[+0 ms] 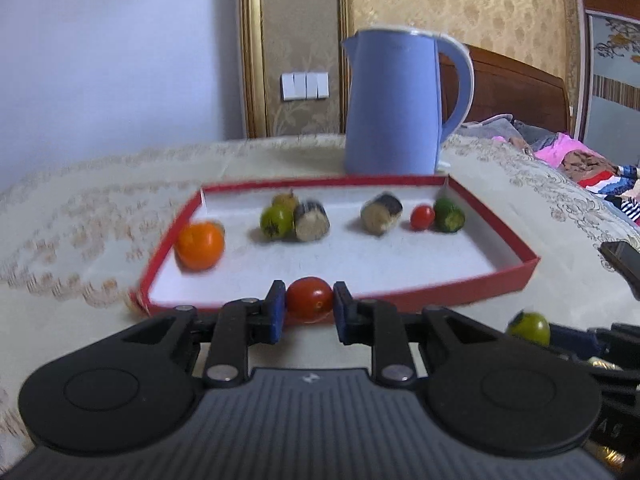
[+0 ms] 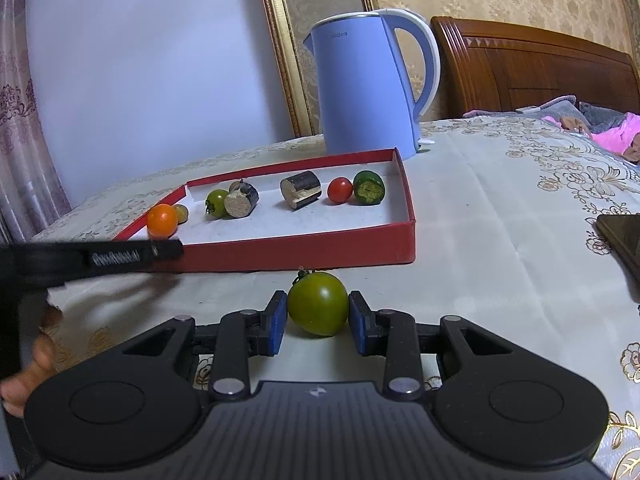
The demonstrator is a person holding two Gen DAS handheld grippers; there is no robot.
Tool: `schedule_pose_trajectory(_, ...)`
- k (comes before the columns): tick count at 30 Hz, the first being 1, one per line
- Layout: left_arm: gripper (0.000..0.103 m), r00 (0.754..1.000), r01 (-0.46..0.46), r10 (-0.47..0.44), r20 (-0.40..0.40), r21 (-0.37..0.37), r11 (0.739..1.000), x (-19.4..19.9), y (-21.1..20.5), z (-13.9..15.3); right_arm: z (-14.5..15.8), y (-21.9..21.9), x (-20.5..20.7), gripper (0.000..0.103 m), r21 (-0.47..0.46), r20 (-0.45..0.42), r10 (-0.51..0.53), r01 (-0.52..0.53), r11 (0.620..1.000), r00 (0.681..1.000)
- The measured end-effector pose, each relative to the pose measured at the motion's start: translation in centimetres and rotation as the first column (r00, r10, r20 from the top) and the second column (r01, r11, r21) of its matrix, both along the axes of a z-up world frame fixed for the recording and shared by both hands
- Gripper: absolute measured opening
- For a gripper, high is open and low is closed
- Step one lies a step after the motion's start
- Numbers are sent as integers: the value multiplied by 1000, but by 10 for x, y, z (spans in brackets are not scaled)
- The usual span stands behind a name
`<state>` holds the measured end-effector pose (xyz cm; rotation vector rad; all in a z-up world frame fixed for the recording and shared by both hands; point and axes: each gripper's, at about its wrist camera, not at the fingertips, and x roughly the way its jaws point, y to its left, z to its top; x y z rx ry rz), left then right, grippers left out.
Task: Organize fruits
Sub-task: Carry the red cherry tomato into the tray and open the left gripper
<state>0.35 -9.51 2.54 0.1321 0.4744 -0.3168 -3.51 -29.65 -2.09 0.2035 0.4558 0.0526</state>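
My left gripper (image 1: 309, 307) is shut on a red cherry tomato (image 1: 309, 299) just before the near wall of the red tray (image 1: 460, 286). My right gripper (image 2: 318, 314) is closed around a green tomato (image 2: 318, 303) that sits on the tablecloth in front of the tray (image 2: 304, 254); both pads touch it. In the tray lie an orange tomato (image 2: 162, 220), a small green tomato (image 2: 217, 201), two dark sugarcane pieces (image 2: 241, 200), a red tomato (image 2: 340, 190) and a cut green piece (image 2: 369, 188). The left gripper's arm (image 2: 92, 260) shows at left.
A blue kettle (image 2: 370, 88) stands behind the tray. A dark phone (image 2: 622, 236) lies at the right on the patterned tablecloth (image 2: 500, 208). A bed with a wooden headboard (image 2: 540, 68) is beyond the table.
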Motion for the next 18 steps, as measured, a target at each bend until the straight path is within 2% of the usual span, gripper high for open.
schedule_pose_trajectory(8, 23, 996, -48, 46, 74, 26, 998, 33, 1, 32, 0, 0, 0, 32, 8, 2, 21, -21, 1000, 1000)
schedule_pose_trajectory(11, 23, 996, -68, 67, 53, 19, 997, 51, -3, 29, 0, 0, 0, 32, 8, 0, 31, -31, 999, 1000)
schedule_pose_trajectory(18, 23, 994, -110, 109, 22, 82, 991, 82, -16, 12, 0, 1, 1, 32, 5, -2, 30, -30, 1000, 1000)
